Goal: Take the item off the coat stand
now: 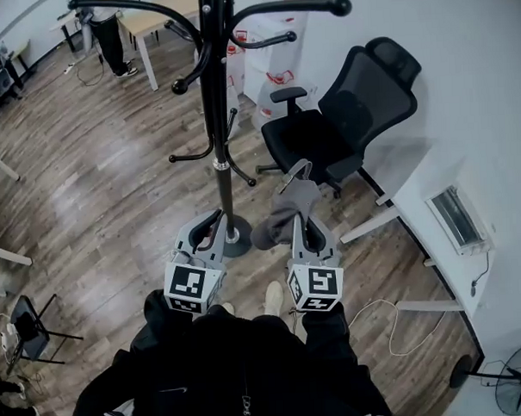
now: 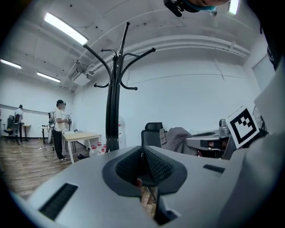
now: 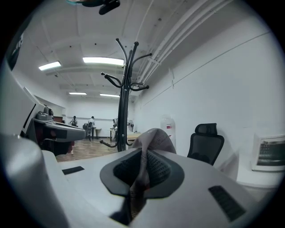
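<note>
The black coat stand (image 1: 218,118) rises from its round base (image 1: 238,240) just ahead of me, and its hooks are bare. A grey cloth item (image 1: 286,212) hangs free of the stand, to the right of the pole. My right gripper (image 1: 299,220) is shut on it; in the right gripper view the cloth (image 3: 153,138) bunches up between the closed pads (image 3: 156,167). Left of the pole, near the base, my left gripper (image 1: 209,224) is shut with nothing in it, its pads (image 2: 153,167) meeting. The left gripper view also shows the stand (image 2: 113,102) and the grey item (image 2: 178,137).
A black office chair (image 1: 343,122) stands to the right by the white wall. A wall unit (image 1: 458,220) and a loose cable (image 1: 395,326) lie at the right. Behind the stand are white boxes (image 1: 271,64), a desk (image 1: 157,18) and a person (image 1: 108,33). A fan (image 1: 518,381) is bottom right.
</note>
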